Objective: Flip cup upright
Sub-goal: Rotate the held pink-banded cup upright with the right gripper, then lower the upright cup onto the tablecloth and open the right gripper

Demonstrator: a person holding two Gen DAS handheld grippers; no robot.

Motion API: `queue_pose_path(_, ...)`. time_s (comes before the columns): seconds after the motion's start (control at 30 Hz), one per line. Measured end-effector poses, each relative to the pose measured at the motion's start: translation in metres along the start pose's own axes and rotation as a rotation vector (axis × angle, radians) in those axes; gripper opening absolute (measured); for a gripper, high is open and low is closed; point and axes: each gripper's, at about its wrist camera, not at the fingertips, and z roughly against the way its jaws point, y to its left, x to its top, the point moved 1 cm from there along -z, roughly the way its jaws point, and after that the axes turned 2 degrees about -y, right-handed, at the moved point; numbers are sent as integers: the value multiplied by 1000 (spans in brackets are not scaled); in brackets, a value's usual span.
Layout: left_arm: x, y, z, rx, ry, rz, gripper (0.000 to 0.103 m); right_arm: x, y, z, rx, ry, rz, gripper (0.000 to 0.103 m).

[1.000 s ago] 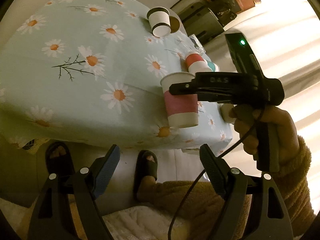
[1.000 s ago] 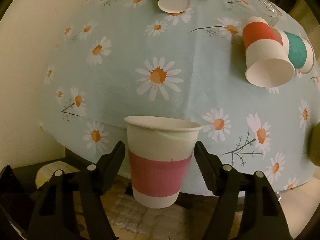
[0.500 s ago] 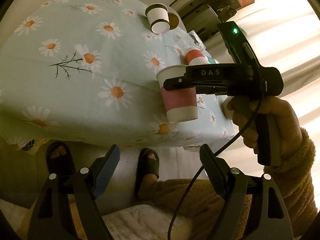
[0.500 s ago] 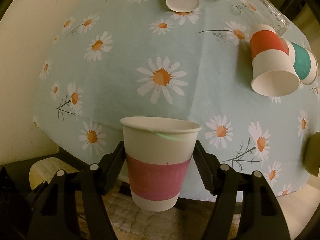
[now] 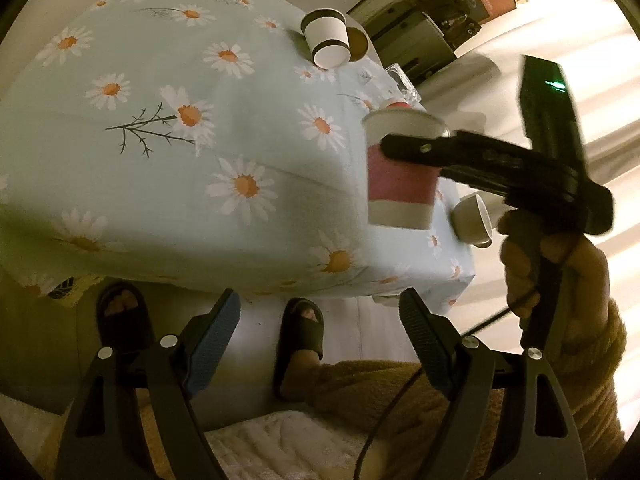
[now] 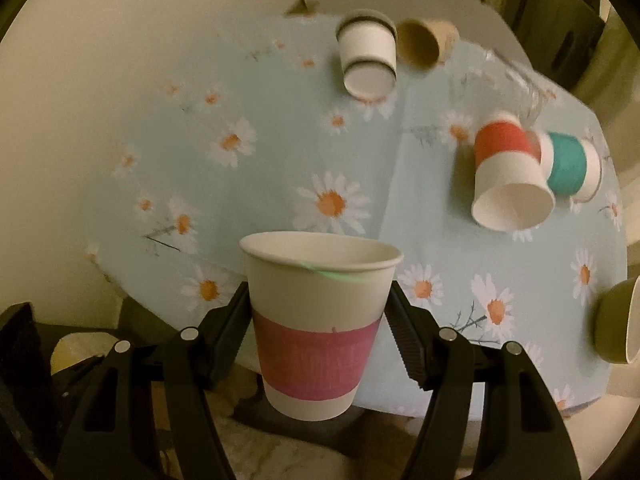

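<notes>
Pink-banded paper cup [image 6: 318,330]: one, upright, mouth up, base down, long axis vertical with a slight lean. Held in the air at the near edge of the table, above the cloth overhang; base touches nothing.

Right gripper [image 6: 320,320]: closed onto the cup, one finger against each side wall at the top of the pink band. In the left wrist view the same cup [image 5: 400,184] shows side-on, with the right gripper [image 5: 404,148] crossing just below its rim.

Left gripper [image 5: 320,332]: jaws wide apart, nothing between them, held low below the table edge, well apart from the cup.

Other cups on the table, counted from the right wrist view, five:
- white cup with dark bands [image 6: 368,60], on its side, far end of table.
- brown cup [image 6: 426,42], on its side, just beside the banded one.
- red-banded cup [image 6: 508,174], on its side, mouth toward the camera.
- teal-banded cup [image 6: 568,166], on its side, touching or just behind the red one; cannot tell which.
- olive-green cup [image 6: 616,320], on its side at the right edge of view.

One clear glass item [image 6: 524,92] behind the red cup, blurred.

Table [image 6: 432,220]: one, covered by a pale blue daisy-print cloth.

Two feet in dark slippers [image 5: 300,332] on the floor under the table edge.
</notes>
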Motion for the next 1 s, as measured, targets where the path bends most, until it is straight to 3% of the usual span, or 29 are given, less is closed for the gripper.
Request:
queue_pose_path(0.3, 4, 7, 0, 11, -13, 27, 80, -24, 3, 57, 54, -302, 33, 67)
queue_pose_path(0.43, 6, 12, 1, 11, -25, 42, 80, -41, 2, 81, -40, -511, 74, 67)
queue_pose_path(0.6, 7, 19, 3, 7, -37, 74, 80, -58, -8, 89, -13, -665, 42, 67)
queue_pose_path(0.8, 12, 24, 9, -41, -89, 121, 80, -79, -17, 79, -12, -758, 2, 67)
queue_pose_path(1.0, 14, 19, 8, -81, -111, 118, 80, -96, -19, 56, -90, -878, 36, 67)
